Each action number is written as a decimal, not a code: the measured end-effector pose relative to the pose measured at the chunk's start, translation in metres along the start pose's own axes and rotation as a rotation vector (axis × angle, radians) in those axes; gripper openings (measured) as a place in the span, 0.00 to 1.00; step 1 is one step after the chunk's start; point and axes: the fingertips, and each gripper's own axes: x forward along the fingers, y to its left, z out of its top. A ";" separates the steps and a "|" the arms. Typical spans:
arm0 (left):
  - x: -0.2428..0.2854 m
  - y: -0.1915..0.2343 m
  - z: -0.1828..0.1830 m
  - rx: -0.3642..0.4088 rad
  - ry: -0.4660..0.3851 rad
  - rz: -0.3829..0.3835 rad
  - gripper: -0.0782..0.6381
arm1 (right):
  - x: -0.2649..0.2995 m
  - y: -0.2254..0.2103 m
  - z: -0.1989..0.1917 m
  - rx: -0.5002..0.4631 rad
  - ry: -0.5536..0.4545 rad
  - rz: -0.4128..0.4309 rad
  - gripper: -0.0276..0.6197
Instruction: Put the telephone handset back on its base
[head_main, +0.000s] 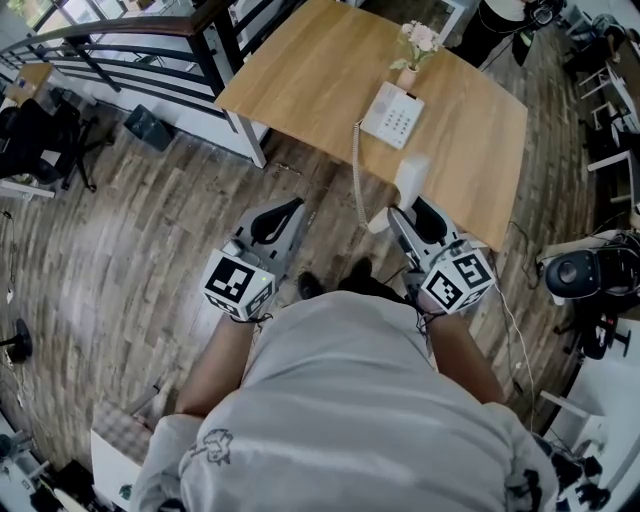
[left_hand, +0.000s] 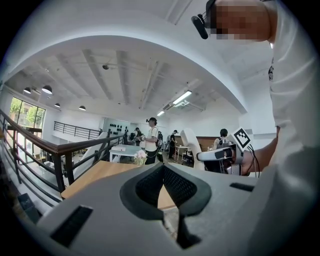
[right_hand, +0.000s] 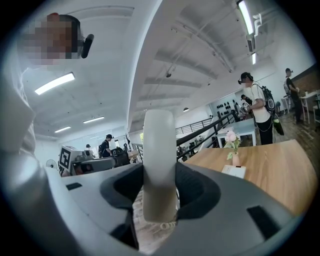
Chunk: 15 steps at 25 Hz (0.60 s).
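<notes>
A white telephone base (head_main: 392, 114) with a keypad lies on the wooden table (head_main: 300, 70), next to a small vase of flowers (head_main: 413, 50). Its coiled cord (head_main: 357, 170) runs over the table's near edge down to the white handset (head_main: 411, 176). My right gripper (head_main: 408, 212) is shut on the handset and holds it upright, just off that edge. In the right gripper view the handset (right_hand: 159, 165) stands between the dark pads, with the base (right_hand: 234, 171) ahead to the right. Beside it, over the floor, my left gripper (head_main: 277, 220) is shut and holds nothing.
A dark metal railing (head_main: 130, 50) runs along the left behind the table. A black bag (head_main: 150, 127) lies on the wood floor nearby. Chairs and equipment (head_main: 590, 275) crowd the right side. Several people (left_hand: 151, 140) stand further back in the room.
</notes>
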 end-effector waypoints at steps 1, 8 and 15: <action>0.001 0.002 0.000 0.000 0.001 0.000 0.12 | 0.003 -0.001 0.000 0.003 -0.002 0.000 0.36; 0.011 0.027 -0.002 -0.006 0.011 0.036 0.12 | 0.031 -0.019 0.001 0.028 0.004 0.014 0.36; 0.041 0.056 -0.003 -0.021 0.032 0.069 0.12 | 0.067 -0.049 0.007 0.048 0.021 0.044 0.36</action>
